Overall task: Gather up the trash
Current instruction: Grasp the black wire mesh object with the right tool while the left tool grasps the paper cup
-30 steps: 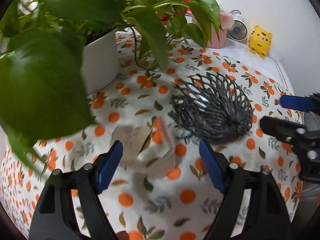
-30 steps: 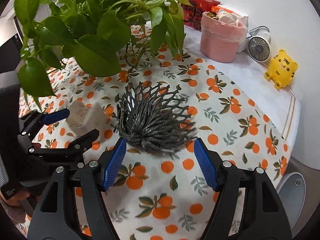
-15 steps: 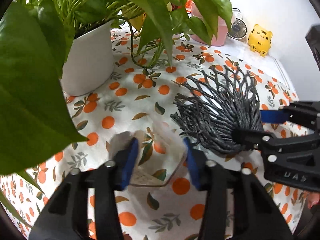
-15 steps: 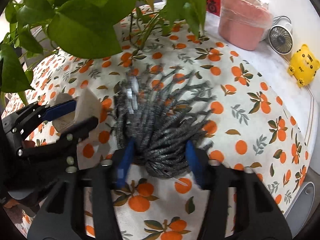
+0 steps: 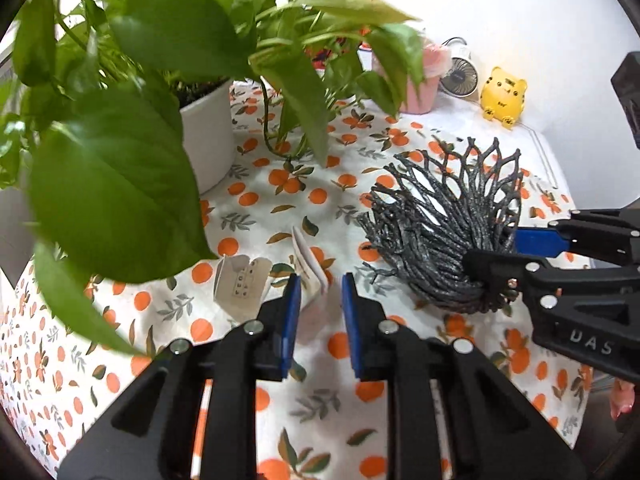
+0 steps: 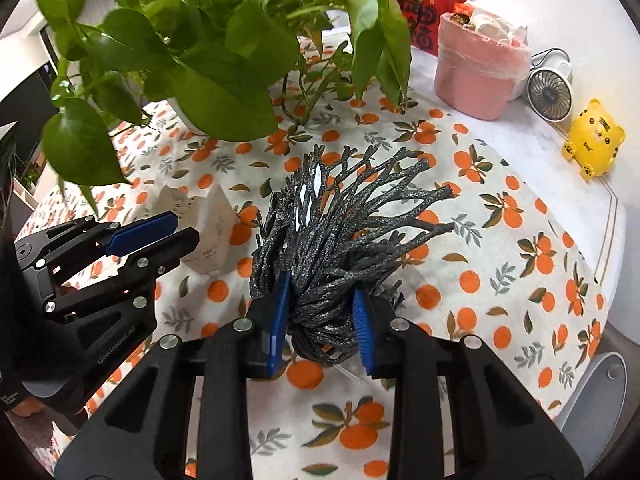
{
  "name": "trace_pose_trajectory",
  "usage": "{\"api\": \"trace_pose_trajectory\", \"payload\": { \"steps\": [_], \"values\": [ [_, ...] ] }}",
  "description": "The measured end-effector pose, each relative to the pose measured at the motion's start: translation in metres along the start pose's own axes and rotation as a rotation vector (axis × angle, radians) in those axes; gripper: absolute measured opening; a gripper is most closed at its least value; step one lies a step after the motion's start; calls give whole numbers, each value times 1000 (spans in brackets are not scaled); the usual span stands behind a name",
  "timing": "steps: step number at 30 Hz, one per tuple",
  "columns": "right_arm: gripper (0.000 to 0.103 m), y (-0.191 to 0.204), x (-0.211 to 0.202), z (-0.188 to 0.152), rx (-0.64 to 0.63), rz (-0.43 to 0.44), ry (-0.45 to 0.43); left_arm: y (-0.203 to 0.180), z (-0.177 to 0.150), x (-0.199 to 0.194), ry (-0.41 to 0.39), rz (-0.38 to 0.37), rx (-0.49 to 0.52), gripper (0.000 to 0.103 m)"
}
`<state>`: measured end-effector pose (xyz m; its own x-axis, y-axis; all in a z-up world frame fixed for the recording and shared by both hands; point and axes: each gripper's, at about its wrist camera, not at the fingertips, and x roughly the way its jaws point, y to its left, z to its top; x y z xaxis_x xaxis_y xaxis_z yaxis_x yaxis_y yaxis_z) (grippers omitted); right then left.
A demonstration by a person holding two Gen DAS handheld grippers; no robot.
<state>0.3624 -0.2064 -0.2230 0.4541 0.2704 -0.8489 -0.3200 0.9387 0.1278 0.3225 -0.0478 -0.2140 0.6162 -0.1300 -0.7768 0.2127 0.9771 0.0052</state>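
Note:
A dark grey foam net sleeve (image 6: 340, 248) is bunched between the blue pads of my right gripper (image 6: 322, 316), which is shut on it; in the left wrist view the net (image 5: 444, 224) fans out above the orange-print cloth with the right gripper (image 5: 496, 260) on it. A crumpled clear plastic wrapper (image 5: 308, 272) with a white label (image 5: 240, 284) sits between the pads of my left gripper (image 5: 318, 300), which is shut on it. In the right wrist view the wrapper (image 6: 212, 236) shows beside the left gripper (image 6: 168, 232).
A leafy plant in a white pot (image 5: 208, 132) stands at the back left and its leaves hang over the table. A pink lined bin (image 6: 476, 76), a small white fan (image 6: 550, 96) and a yellow tiger figure (image 6: 594, 136) stand at the far right.
Both grippers went from wide open to closed. The left closed on the clear wrapper and the right closed on the foam net, which now stands lifted and bunched.

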Motion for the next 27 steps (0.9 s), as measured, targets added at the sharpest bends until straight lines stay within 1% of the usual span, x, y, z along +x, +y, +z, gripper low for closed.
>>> {"api": "trace_pose_trajectory", "payload": {
  "steps": [8,11,13,15,16,17,18,19,24,27],
  "values": [
    [28,6,-30,-21,9,11,-16,-7,-9,-31,-22,6,5,22],
    [28,7,-35,-25,12,17,-19,-6,-10,-32,-33,31,17,26],
    [28,7,-36,-27,13,19,-18,-6,-7,-27,-24,34,20,32],
    [28,7,-33,-25,17,24,-15,-5,-6,-23,-29,53,21,48],
    [28,6,-33,-25,18,25,-15,-4,-5,-21,-31,60,21,53],
    [28,5,-31,-23,19,26,-15,-4,-4,-20,-37,66,26,61],
    [28,5,-30,-22,20,27,-14,-5,-3,-19,-49,77,37,67],
    [28,4,-29,-22,23,26,-14,-6,-3,-18,-57,86,47,69],
    [28,-7,-21,-23,40,18,-2,-15,6,0,-67,100,113,69],
    [28,-12,-17,-25,45,10,13,-14,10,17,-41,92,133,67]
  ]
}}
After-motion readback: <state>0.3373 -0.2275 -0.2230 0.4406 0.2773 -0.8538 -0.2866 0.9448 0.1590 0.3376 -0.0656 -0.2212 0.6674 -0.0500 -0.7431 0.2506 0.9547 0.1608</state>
